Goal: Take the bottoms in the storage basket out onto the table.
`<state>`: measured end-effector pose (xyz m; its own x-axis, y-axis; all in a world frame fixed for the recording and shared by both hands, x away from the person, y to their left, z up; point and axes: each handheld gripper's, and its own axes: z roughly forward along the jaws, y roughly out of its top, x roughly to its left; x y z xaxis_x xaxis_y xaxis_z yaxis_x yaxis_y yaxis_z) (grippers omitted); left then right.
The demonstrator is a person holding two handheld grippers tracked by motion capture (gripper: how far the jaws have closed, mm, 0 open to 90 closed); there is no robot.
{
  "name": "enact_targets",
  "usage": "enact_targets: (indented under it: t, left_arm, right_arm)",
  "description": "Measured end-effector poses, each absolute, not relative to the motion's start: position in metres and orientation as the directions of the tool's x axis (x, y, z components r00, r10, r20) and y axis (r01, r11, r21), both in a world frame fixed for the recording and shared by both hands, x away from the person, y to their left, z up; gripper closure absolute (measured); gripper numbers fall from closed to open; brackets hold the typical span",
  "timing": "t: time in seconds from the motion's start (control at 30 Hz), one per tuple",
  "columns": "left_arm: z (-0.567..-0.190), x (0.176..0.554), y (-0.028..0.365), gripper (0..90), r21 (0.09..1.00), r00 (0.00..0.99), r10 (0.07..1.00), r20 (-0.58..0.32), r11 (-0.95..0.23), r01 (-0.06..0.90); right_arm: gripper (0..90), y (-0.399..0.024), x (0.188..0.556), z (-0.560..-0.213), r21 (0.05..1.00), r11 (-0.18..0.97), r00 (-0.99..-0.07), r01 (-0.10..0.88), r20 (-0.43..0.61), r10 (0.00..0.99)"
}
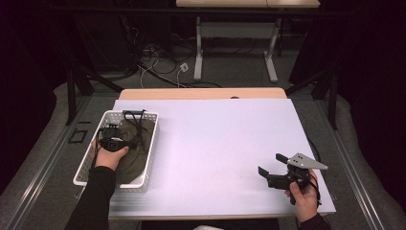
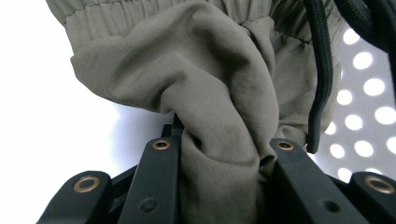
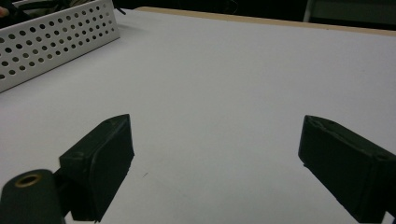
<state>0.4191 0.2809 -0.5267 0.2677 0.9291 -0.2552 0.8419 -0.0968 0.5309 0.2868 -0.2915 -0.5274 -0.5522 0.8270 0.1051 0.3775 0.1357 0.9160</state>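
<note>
- Left side of the table first: the left gripper (image 1: 113,142) is down inside the white perforated plastic basket (image 1: 150,154), the person's left hand (image 1: 109,157) wrapped around its body.
- Look along its jaws in the left gripper view and there is the catch: a thick fold of the olive-green crumpled cloth garment (image 2: 196,93) is bunched between the two black jaws, which are clamped in on it from both sides.
- That garment lies in the basket, filling most of its floor in the high view, with a gathered elastic hem showing along the top of the left gripper view.
- A black cord (image 2: 320,70) hangs down just beside the cloth on the right, in front of the basket's holed wall (image 2: 369,112).
- In the high view black cabling (image 1: 134,125) loops over the garment at the far end of the basket.
- Over to the right: the right gripper (image 1: 274,169) sits well apart from the basket, near the front right corner of the pale white table top (image 1: 215,139), held in the person's right hand (image 1: 304,197).
- Its jaws stand wide, nothing between them, just bare table in the right gripper view.
- The grey three-cornered plate (image 1: 306,160) rides on top of it.
- From that right gripper view the basket's side (image 3: 56,42) sits off in the far left corner.
</note>
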Motion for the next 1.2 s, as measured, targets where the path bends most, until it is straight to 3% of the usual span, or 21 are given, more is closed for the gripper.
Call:
enact_targets:
  t: [1.2]
  left_arm:
    - [-0.505,0.402,0.291,74.6,0.681,0.269,0.925,-0.268,-0.015,0.733]
  right_arm:
    - [10.3,-0.292,0.287,-0.528,0.916,0.127,-0.548,0.381,0.113,0.829]
